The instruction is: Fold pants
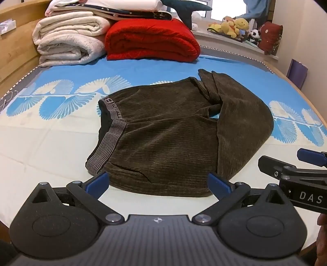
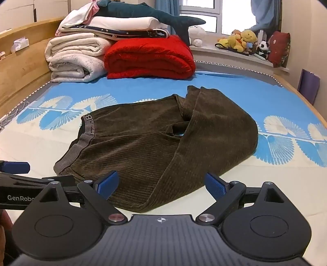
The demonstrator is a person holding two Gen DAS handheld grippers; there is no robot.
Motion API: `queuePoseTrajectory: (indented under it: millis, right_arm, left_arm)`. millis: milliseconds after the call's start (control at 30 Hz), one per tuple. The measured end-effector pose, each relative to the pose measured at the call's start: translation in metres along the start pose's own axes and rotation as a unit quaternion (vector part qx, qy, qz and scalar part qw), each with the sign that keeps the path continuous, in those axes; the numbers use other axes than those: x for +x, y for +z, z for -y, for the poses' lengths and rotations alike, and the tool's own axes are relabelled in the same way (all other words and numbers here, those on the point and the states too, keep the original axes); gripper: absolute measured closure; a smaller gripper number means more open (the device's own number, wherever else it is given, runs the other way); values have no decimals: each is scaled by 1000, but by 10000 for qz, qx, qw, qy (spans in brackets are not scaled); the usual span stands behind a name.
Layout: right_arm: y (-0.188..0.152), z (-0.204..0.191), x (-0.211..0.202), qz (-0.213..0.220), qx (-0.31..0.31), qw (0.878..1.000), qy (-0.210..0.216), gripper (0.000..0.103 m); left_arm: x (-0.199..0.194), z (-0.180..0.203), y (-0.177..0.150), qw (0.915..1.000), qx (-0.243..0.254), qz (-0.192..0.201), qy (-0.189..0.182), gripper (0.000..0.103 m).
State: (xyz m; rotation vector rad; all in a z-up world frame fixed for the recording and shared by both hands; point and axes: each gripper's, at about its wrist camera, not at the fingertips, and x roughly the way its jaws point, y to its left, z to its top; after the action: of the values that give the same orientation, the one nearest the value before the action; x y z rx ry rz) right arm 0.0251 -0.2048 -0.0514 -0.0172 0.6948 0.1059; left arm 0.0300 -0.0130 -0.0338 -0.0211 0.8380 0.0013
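The bed [image 1: 40, 143] carries a red blanket [image 1: 151, 41] and cream blankets [image 1: 67, 41] far beyond your jaws, with plush toys [image 1: 235, 26] on the sill. The brown corduroy pants [image 1: 163, 139] lie just ahead, near edge between both open jaws. Your left gripper [image 1: 157, 184] and right gripper [image 2: 161, 185] hover side by side, empty. "GenRobo" and "DAS" show on their sides.

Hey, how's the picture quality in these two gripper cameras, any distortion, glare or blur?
Left wrist view: strong fisheye bend, dark vignetted corners, the pants sharp, soft even light. Right wrist view: same curvature, the window blown out bright, the stuffed toys slightly soft, no glare on the bed sheet.
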Motion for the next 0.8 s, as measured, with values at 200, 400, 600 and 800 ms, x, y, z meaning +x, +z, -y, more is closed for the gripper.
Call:
queuePoseTrajectory:
  millis: [200,400,600,800]
  right_arm:
    - [0,-2,1,-13,-36,10000,-45,11]
    - [-2,-10,3,-26,-26,10000,-90,11]
    - [-2,-8,3,-20,-6,10000,-76,11]
    - [-2,-8,3,28,3,10000,-61,11]
  left_arm:
    - [-1,-1,-1,10000,1,4,7,1]
    - [0,-1,-1,10000,-11,-5,20,1]
    - [0,-2,-1,10000,-16,1,18,1]
    - [0,-2,0,10000,-30,-8,23,1]
